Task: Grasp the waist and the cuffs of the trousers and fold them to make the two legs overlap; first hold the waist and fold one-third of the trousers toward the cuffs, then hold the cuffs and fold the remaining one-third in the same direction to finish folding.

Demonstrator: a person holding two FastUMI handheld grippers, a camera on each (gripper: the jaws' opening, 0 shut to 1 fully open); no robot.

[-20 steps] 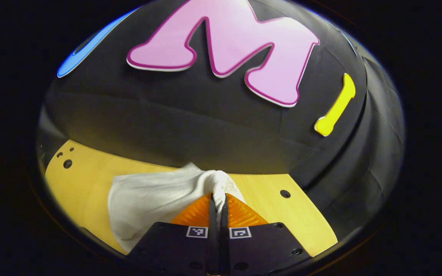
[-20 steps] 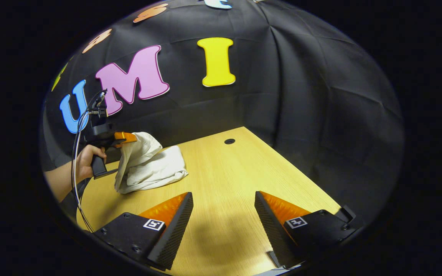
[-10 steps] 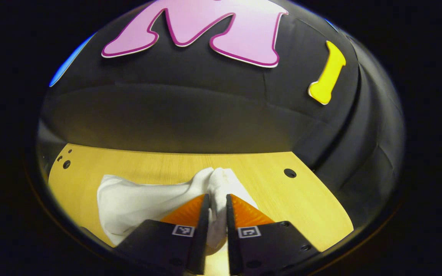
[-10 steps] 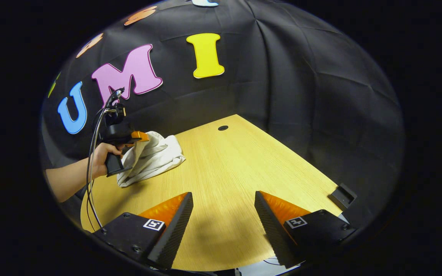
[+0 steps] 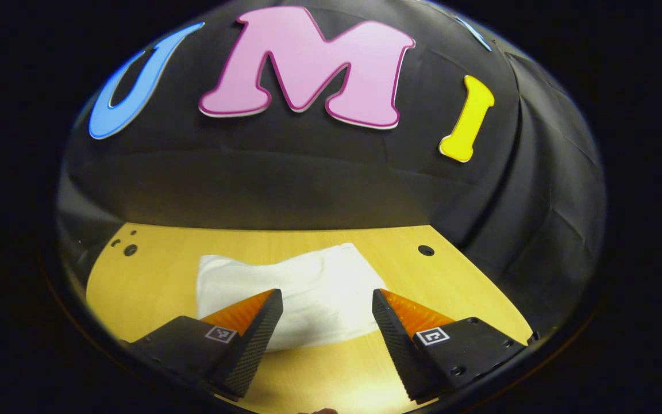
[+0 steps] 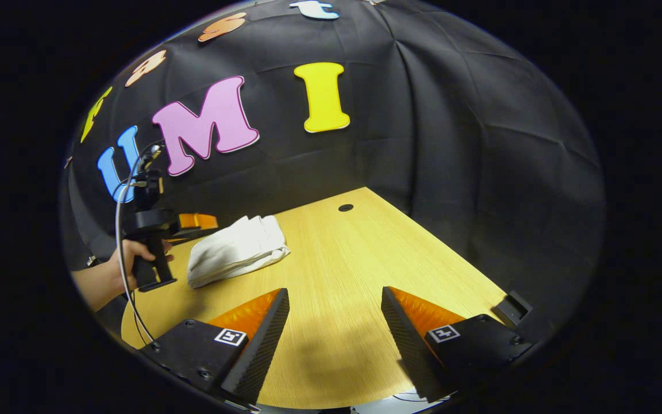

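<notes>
The white trousers (image 5: 302, 287) lie folded in a flat bundle on the wooden table (image 5: 153, 276), just ahead of my left gripper (image 5: 326, 313), which stands open with nothing between its fingers. In the right gripper view the same folded trousers (image 6: 238, 248) rest at the table's far left, and the left gripper (image 6: 196, 221), held by a person's hand (image 6: 130, 253), hovers just to their left, apart from the cloth. My right gripper (image 6: 335, 322) is open over bare table, well away from the trousers.
The table has a round cable hole (image 6: 345, 207) near the back wall and another hole (image 5: 425, 250) right of the trousers. A small dark block (image 6: 514, 306) sits at the table's right edge. A cable (image 6: 119, 241) hangs from the left gripper.
My left gripper opened and let go of the trousers, then drew back. The cloth dropped from a raised bunch into a flat folded bundle. The right gripper barely moved.
</notes>
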